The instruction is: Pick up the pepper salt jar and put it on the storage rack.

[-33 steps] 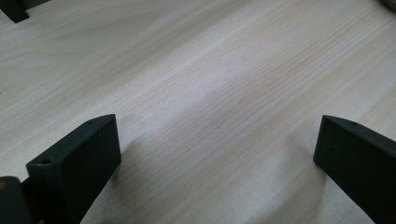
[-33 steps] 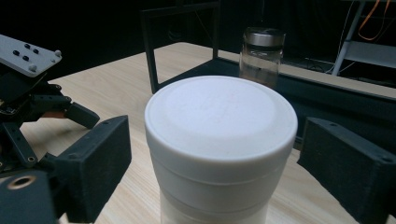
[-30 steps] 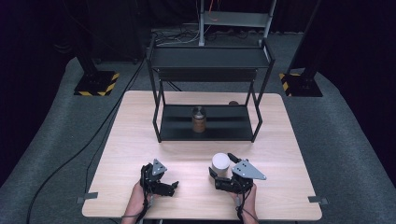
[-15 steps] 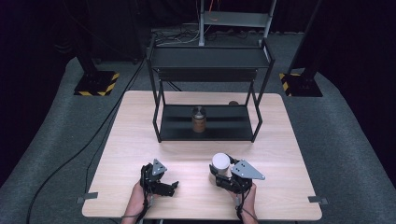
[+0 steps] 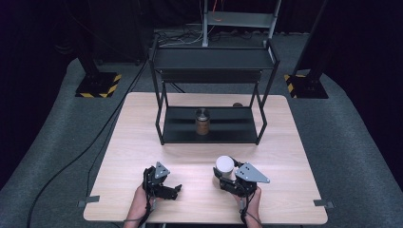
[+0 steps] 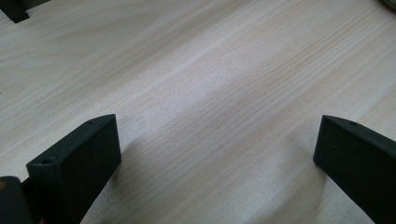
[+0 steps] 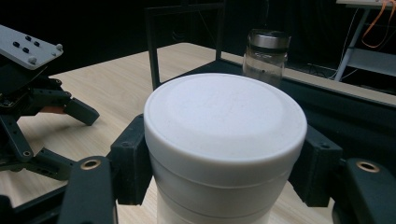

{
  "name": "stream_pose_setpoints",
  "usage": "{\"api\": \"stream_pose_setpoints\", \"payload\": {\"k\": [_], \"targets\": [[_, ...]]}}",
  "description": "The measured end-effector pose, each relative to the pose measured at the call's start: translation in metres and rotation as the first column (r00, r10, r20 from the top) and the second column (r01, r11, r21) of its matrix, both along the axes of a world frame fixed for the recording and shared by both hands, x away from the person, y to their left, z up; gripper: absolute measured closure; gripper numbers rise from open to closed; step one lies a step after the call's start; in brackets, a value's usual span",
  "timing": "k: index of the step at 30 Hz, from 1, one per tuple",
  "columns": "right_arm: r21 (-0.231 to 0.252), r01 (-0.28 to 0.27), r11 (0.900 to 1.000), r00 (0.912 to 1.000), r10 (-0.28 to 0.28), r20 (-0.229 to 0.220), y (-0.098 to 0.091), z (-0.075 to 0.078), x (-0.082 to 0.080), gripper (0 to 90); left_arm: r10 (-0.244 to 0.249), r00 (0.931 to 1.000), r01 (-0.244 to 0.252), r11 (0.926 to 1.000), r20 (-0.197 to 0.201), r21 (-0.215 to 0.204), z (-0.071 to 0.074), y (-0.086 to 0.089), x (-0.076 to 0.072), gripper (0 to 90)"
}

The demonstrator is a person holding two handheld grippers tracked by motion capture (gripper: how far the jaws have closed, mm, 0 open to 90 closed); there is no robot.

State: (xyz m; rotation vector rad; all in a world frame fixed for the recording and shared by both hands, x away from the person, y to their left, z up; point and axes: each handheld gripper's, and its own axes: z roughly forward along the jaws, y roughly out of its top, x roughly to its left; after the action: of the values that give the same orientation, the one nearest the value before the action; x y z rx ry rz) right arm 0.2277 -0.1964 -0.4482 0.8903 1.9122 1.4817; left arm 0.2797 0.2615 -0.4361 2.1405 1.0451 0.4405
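High view first: the right gripper [image 5: 223, 176] is clamped on a white lidded jar [image 5: 224, 166] near the front edge of the wooden table [image 5: 285, 142], a bit right of centre. Its jaws have just been closing, and the jar sits between them, pads pressed against both sides of it just under the lid. The jar stands upright on the tabletop.

The left gripper [image 5: 175, 189] is parked on the table well to the left of the jar, jaws spread wide with bare wood between them, holding nothing.

Room-wise, there's a wide strip of free tabletop between the jar and the black two-level shelf rack [image 5: 211, 90] at the back half of the table. On the rack's lower shelf stands a glass jar with a metal lid [image 5: 202, 121], roughly centred, with free shelf on both sides. The upper shelf looks bare. The rack's corner posts frame the opening.

No labels or writing I can read on either jar; the white lid is plain.
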Motion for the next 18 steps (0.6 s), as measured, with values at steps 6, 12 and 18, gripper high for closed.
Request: {"api": "stream_pose_setpoints", "payload": {"k": [6,12,18], "targets": [[0.002,0.000,1.0000,1.0000,0.000,-0.002,0.0003,0.0004,-0.0007,33.2,0.000,1.0000,0.000,1.0000,0.000,0.000,0.0000,0.0000,0.0000,0.0],[0.012,0.007,0.9999,1.0000,-0.007,0.002,0.0002,0.0011,-0.0017,33.2,0.000,1.0000,0.000,1.0000,0.000,0.000,0.0000,0.0000,0.0000,0.0],[0.011,0.019,0.9997,0.9998,-0.019,0.007,-0.0004,0.0062,-0.0011,33.2,0.000,1.0000,0.000,1.0000,0.000,0.000,0.0000,0.0000,0.0000,0.1]]}}
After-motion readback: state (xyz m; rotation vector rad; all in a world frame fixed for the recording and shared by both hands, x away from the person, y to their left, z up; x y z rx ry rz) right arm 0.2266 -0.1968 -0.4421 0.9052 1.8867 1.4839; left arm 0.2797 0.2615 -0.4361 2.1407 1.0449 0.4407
